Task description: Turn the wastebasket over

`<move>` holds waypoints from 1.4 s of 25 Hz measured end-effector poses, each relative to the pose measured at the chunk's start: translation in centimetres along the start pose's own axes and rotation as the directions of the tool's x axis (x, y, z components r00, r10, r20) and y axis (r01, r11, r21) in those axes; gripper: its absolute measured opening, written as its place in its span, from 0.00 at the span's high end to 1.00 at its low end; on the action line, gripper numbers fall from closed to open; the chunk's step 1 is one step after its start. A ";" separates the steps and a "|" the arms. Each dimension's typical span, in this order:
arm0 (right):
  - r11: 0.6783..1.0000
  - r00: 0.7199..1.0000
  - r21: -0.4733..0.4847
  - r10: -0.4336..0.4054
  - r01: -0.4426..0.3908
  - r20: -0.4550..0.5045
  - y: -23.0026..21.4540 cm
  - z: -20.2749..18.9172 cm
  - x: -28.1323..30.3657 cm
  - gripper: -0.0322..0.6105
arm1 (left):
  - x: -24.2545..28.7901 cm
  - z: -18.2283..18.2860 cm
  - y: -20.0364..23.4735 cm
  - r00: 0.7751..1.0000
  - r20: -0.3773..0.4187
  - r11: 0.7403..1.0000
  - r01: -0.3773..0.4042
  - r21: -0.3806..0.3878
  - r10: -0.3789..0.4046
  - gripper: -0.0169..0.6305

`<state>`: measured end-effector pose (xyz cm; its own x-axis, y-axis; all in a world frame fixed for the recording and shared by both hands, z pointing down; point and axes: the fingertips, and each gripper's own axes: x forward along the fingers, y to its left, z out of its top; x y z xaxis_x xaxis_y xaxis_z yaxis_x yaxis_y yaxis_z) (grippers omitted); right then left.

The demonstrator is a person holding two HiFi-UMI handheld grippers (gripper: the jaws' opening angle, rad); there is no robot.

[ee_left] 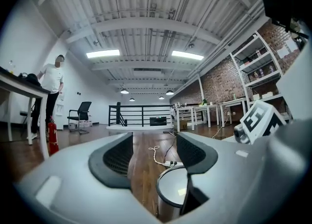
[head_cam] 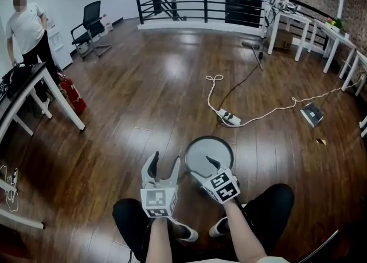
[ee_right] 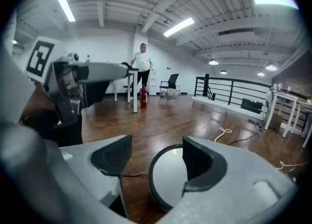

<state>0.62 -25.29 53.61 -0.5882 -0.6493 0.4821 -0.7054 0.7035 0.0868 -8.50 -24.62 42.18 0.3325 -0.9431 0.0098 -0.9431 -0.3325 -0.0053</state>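
The wastebasket [head_cam: 209, 156] stands on the wooden floor just in front of my feet, a round bin with a dark rim and a pale grey face turned upward. My left gripper [head_cam: 163, 167] hovers just left of it, jaws wide apart and empty. My right gripper [head_cam: 211, 167] reaches over the bin's near edge, also open. In the left gripper view the wastebasket [ee_left: 174, 193] sits low and right of the left gripper [ee_left: 153, 157]. In the right gripper view the wastebasket [ee_right: 168, 179] lies between and beyond the jaws of the right gripper [ee_right: 156, 162], with no pad touching it.
A power strip [head_cam: 229, 118] with a white cable lies on the floor beyond the bin. A person [head_cam: 26, 27] stands far left by a table [head_cam: 34, 90] and a red fire extinguisher [head_cam: 71, 93]. An office chair [head_cam: 89, 21], a railing [head_cam: 200, 1] and white tables [head_cam: 309, 32] line the back.
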 end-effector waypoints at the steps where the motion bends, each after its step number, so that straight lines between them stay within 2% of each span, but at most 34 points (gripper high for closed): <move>1: 1.000 0.999 -0.013 0.025 -0.026 -0.033 0.4 -0.6 1.7 0.46 | 0.4 -0.3 0.5 1.000 -0.010 1.000 -0.005 -0.003 0.005 0.51; 5: 0.991 0.977 -0.039 0.116 -0.124 -0.178 2.2 -4.4 7.2 0.46 | 1.7 -2.0 1.6 0.999 -0.052 1.000 -0.013 -0.012 0.012 0.51; 8: 0.987 0.957 -0.044 0.136 -0.152 -0.258 2.6 -6.9 9.8 0.46 | 2.5 -3.1 1.9 0.997 -0.079 1.000 -0.011 -0.014 0.010 0.51; 13: 0.979 0.935 -0.107 0.132 -0.176 -0.328 2.9 -9.2 12.8 0.53 | 2.9 -4.5 2.8 0.994 -0.102 0.999 -0.035 -0.008 0.034 0.52; 16: 0.974 0.928 -0.147 0.110 -0.173 -0.357 3.0 -9.9 14.0 0.64 | 3.0 -5.2 3.5 0.992 -0.117 0.999 -0.050 -0.003 0.050 0.53; 18: 0.975 0.922 -0.170 0.069 -0.143 -0.381 2.7 -10.6 14.4 0.68 | 3.0 -5.4 3.7 0.991 -0.125 0.999 -0.052 -0.010 0.051 0.53; 22: 0.981 0.927 -0.174 0.015 -0.086 -0.375 2.4 -10.5 14.7 0.73 | 3.2 -5.4 4.1 0.991 -0.123 0.998 -0.058 -0.029 0.054 0.53; 25: 0.985 0.932 -0.154 0.017 -0.078 -0.362 2.6 -10.2 14.5 0.78 | 3.5 -5.1 3.6 0.990 -0.131 0.998 -0.049 -0.039 0.044 0.54; 28: 0.993 0.941 -0.093 0.038 -0.074 -0.336 2.3 -10.2 14.0 0.80 | 3.7 -4.7 3.1 0.992 -0.125 0.998 -0.036 -0.043 0.030 0.54; 35: 0.994 0.981 0.058 0.098 -0.090 -0.166 -1.3 -7.0 10.7 0.84 | 4.6 -5.2 2.1 0.991 -0.130 0.998 -0.022 -0.054 0.014 0.55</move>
<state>-1.97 -31.15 64.79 -0.5809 -0.5201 0.6261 -0.6717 0.7408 -0.0078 -8.97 -29.65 47.45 0.3150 -0.9388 0.1397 -0.9491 -0.3112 0.0487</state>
